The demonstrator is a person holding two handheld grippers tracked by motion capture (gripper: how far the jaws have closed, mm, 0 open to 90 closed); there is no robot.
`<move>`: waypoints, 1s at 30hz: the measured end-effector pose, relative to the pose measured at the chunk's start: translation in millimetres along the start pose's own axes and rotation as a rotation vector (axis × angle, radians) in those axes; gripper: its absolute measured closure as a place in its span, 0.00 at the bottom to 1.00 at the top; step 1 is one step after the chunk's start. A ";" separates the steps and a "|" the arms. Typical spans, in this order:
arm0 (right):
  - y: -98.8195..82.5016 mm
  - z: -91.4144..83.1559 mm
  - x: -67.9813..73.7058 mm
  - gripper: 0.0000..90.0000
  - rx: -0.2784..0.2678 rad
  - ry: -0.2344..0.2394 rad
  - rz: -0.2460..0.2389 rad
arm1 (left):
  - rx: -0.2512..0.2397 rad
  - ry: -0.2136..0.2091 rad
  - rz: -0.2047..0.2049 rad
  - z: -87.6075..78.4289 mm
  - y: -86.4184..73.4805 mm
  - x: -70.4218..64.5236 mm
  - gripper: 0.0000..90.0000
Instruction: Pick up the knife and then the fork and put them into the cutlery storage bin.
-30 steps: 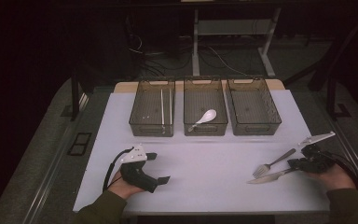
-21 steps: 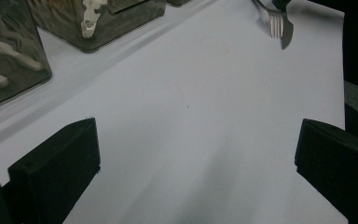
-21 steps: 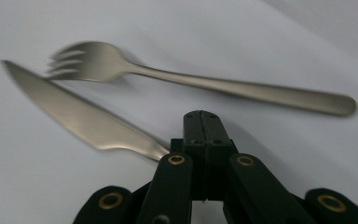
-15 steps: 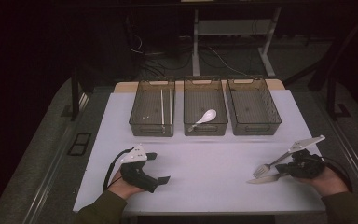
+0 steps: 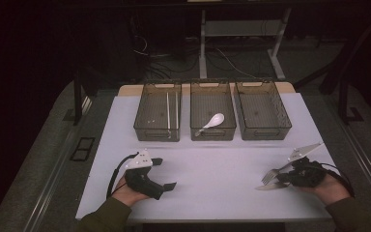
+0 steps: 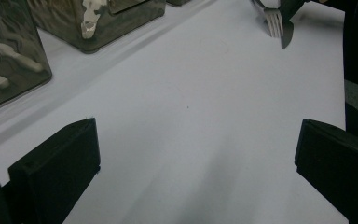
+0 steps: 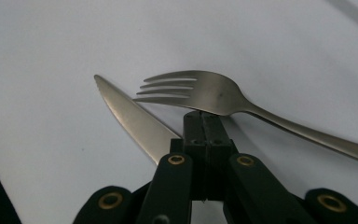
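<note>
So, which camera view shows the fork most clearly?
The right gripper view: the fork lies close, with tines and handle sharp, beside the knife, just beyond the shut jaws of the right gripper. The high view shows it small by that gripper. The left gripper view catches its tines far off.

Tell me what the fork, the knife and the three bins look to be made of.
The fork and knife look like brushed metal, probably stainless steel: grey, with soft streaked reflections. The three bins look like smoky, see-through plastic: the white spoon shows through a wall in the left gripper view. The spoon is glossy white, ceramic or plastic; I cannot tell which.
</note>
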State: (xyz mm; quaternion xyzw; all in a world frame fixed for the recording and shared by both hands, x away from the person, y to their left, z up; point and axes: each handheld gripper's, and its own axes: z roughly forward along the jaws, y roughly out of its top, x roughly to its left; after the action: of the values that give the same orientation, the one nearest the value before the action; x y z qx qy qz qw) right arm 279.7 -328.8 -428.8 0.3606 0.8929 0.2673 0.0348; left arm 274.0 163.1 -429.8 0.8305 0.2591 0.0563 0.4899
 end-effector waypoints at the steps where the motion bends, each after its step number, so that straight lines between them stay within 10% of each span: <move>1: 1.2 0.7 0.4 1.00 -0.002 -0.001 -0.003 | -0.001 0.000 0.000 -0.1 0.0 -0.1 0.00; 30: 44.0 35.1 0.0 1.00 -0.045 0.002 -0.044 | -0.002 -0.002 0.003 1.0 0.4 -0.6 0.00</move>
State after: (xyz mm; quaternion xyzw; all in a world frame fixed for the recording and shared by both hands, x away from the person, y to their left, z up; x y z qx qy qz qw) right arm 316.2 -286.7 -436.7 0.3395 0.8945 0.2868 0.0478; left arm 273.9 161.9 -429.8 0.8305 0.2574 0.0566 0.4907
